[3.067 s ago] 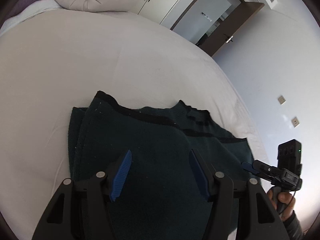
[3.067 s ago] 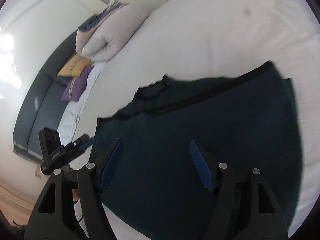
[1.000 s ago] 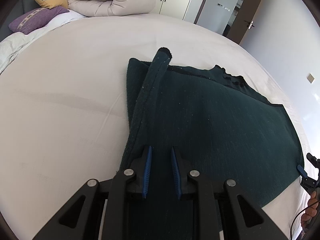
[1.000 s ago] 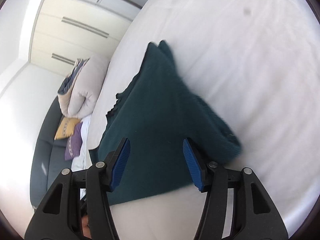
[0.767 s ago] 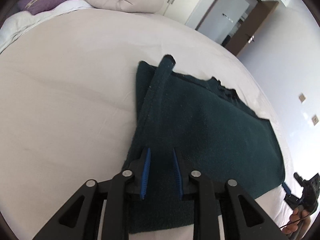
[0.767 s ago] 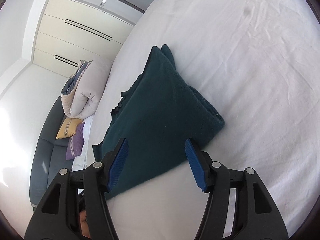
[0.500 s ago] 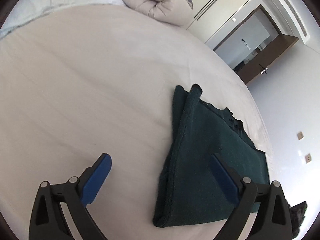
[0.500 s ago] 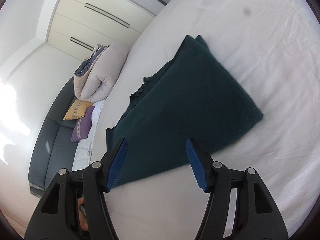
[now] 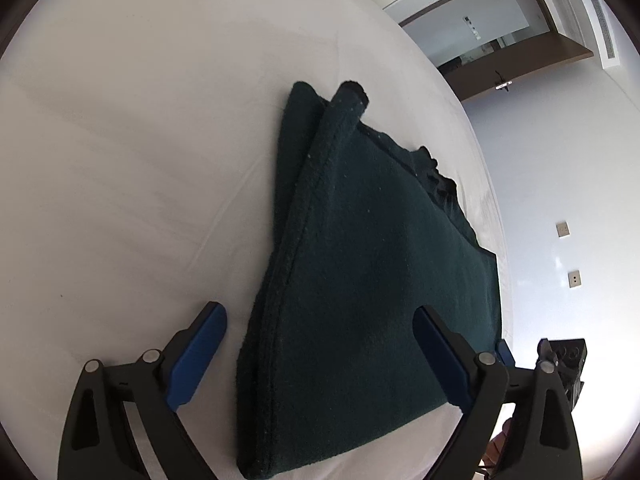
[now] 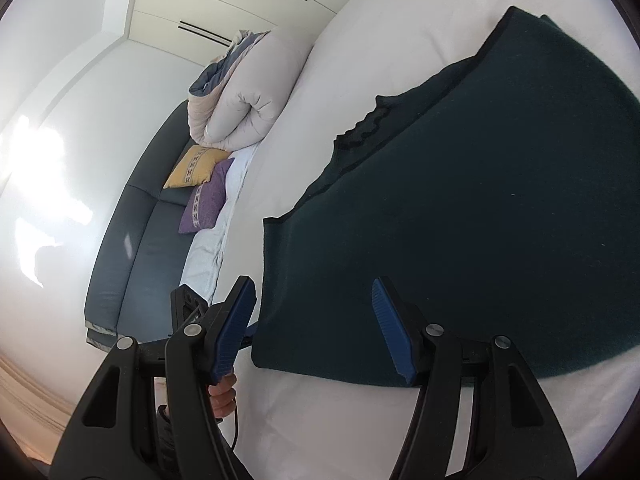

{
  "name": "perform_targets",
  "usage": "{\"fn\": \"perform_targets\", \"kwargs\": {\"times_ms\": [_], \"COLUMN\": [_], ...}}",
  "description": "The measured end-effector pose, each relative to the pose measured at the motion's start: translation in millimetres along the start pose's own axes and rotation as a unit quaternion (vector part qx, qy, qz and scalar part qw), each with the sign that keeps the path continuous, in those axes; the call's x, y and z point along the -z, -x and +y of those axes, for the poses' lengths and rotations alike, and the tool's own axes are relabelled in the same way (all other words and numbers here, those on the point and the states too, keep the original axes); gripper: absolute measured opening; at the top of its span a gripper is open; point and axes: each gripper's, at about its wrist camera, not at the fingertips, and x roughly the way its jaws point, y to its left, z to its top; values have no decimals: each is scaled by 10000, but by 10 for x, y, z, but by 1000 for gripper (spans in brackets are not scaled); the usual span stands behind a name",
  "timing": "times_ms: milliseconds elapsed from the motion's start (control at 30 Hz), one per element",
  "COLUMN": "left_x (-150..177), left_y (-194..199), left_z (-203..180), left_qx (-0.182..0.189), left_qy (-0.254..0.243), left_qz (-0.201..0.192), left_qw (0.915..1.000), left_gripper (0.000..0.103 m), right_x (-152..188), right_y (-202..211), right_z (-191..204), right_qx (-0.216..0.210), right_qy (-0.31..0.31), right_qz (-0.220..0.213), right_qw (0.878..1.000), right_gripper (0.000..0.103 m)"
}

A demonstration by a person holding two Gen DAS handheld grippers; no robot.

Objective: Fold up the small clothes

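A dark green knitted garment [image 9: 360, 260] lies folded on the white bed [image 9: 140, 160], its thick folded edge running from near to far on the left. My left gripper [image 9: 318, 310] hovers over the garment's near end. Its jaws stand wide and are closing slightly, the cloth lies below them, and the pads do not press on it. In the right wrist view the garment [image 10: 480, 220] spreads to the right with its black-trimmed edge on top. My right gripper [image 10: 313, 281] is open over its near corner and holds nothing.
A rolled beige duvet [image 10: 248, 80], a yellow cushion [image 10: 192, 166] and a purple cushion [image 10: 208, 196] sit by a dark sofa [image 10: 132, 240] beyond the bed. A brown door [image 9: 500, 68] stands open at the far wall. A person's hand [image 10: 222, 396] holds the other gripper.
My left gripper was shut on the garment's folded edge, then opened wide and let it go; the garment now lies flat. The right gripper pulled back and rose.
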Motion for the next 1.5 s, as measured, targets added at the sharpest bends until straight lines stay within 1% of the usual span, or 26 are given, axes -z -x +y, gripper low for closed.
{"fn": "perform_targets", "kwargs": {"times_ms": [100,133,167,200,233,267,300,333,367,467,533,567,667,767,867,900,933,1033,1100,1167,1233,1333,1400,1433,1467,1500], "left_x": [-1,-7,-11,-8,-7,-9,-10,1,15,48,52,52,16,1,23,16,37,121,205,299,390,536,629,682,734,790], "left_y": [-17,-28,-41,-56,-67,-73,-87,-118,-143,-107,-51,-15,87,149,142,100,51,-181,-387,-613,-804,-1131,-1318,-1386,-1399,-1363], "left_z": [50,84,101,110,124,142,167,194,216,232,171,115,-124,-445,-807,-921,-1063,-1467,-1710,-1929,-2070,-2244,-2322,-2345,-2354,-2347], "left_qx": [300,384,413,415,417,441,514,630,720,851,863,866,870,881,871,886,903,832,824,854,912,991,885,789,748,789], "left_qy": [357,506,596,634,671,719,786,872,929,979,928,861,622,292,-75,-169,-292,-674,-873,-1035,-1120,-1249,-1423,-1517,-1606,-1658], "left_qz": [190,262,307,343,380,414,481,565,624,510,397,333,171,78,64,71,84,217,358,512,649,883,1029,1076,1075,1065], "left_qw": [9987,9976,9969,9965,9962,9956,9944,9926,9911,9902,9911,9920,9941,9957,9961,9959,9955,9940,9921,9896,9874,9833,9805,9794,9783,9772], "left_gripper": [82,77,72,69,63,52,46,27,17,15,14,14,14,13,13,13,13,13,13,13,13,13,17,24,36,41], "right_x": [-83,-110,-135,-154,-173,-189,-200,-210,-221,-241,-232,-227,-245,-290,-370,-397,-445,-581,-676,-773,-864,-985,-1057,-1102,-1135,-1159], "right_y": [-253,-368,-463,-544,-653,-725,-799,-857,-917,-1148,-1273,-1290,-1285,-1221,-1119,-1081,-1029,-867,-777,-685,-613,-545,-531,-537,-538,-540], "right_z": [26,31,27,20,16,21,37,51,71,59,-9,-38,-107,-138,-207,-237,-290,-410,-493,-588,-690,-878,-968,-1001,-1013,-1013], "right_qx": [-128,-168,-191,-226,-243,-232,-282,-354,-406,-365,-199,-198,-423,-483,-694,-790,-975,-1242,-1337,-1339,-1334,-1445,-1465,-1427,-1401,-1342], "right_qy": [-32,-69,-110,-146,-205,-230,-234,-235,-242,-314,-380,-411,-547,-606,-773,-858,-999,-1230,-1316,-1382,-1447,-1710,-1763,-1775,-1784,-1769], "right_qz": [192,292,374,455,537,577,624,664,696,867,979,996,954,897,802,762,709,563,523,468,424,408,415,422,424,430], "right_qw": [9997,9994,9991,9986,9981,9978,9974,9969,9965,9951,9943,9940,9930,9929,9914,9902,9877,9830,9809,9802,9795,9737,9725,9728,9730,9741], "right_gripper": [60,60,60,60,60,60,60,60,60,60,60,60,60,60,65,67,68,72,72,72,72,72,71,71,71,71]}}
